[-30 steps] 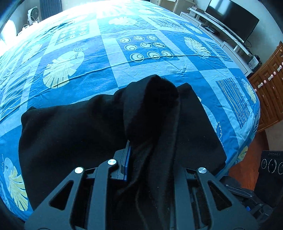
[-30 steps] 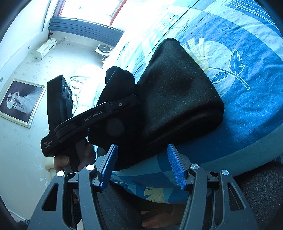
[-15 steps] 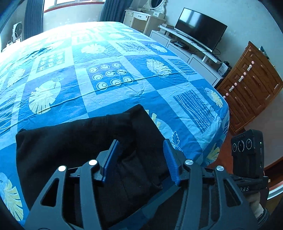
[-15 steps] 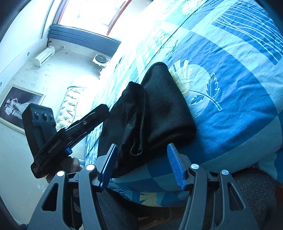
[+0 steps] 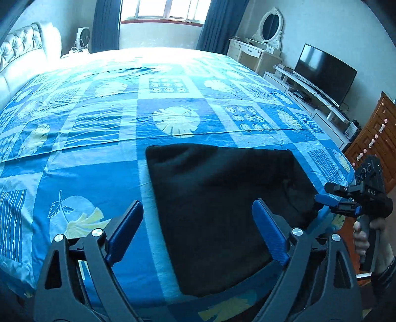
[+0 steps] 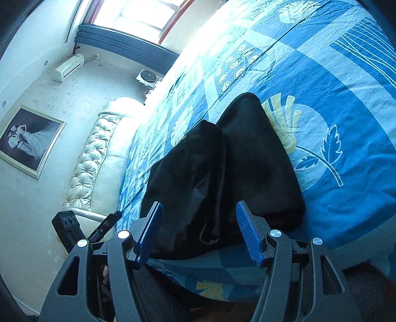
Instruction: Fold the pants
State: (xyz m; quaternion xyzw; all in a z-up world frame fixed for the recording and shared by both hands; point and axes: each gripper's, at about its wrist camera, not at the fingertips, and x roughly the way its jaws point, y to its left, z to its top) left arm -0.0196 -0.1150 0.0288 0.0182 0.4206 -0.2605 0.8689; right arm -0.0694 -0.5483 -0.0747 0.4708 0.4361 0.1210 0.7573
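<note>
Two handheld grippers are in view, and neither grips anything. The left gripper (image 5: 198, 232), with blue-padded black fingers, hangs above the near edge of the bed with its jaws wide apart. The right gripper (image 6: 199, 232) is likewise spread, close to the garment's near-right corner.

The black, soft-fabric pants (image 5: 222, 193) lie in a compact, roughly rectangular bundle on the near-right part of the blue patchwork bedspread with leaf motifs (image 5: 99, 158). One upper layer (image 6: 198, 168) sits slightly raised and rumpled on the bundle in the right wrist view.

Judged from this layout, folding is largely complete. What may remain is pressing or squaring the raised layer; whether another fold is intended cannot be determined.

Surface: a wide bed, its cover lightly creased, with a cream tufted headboard (image 6: 94, 153).

Room:
- a bright window with dark curtains (image 5: 158, 19);
- a flat black television (image 5: 324, 74) on a low white stand;
- a brown wooden drawer chest (image 5: 376, 138);
- a framed photograph (image 6: 27, 143) on the wall.
</note>
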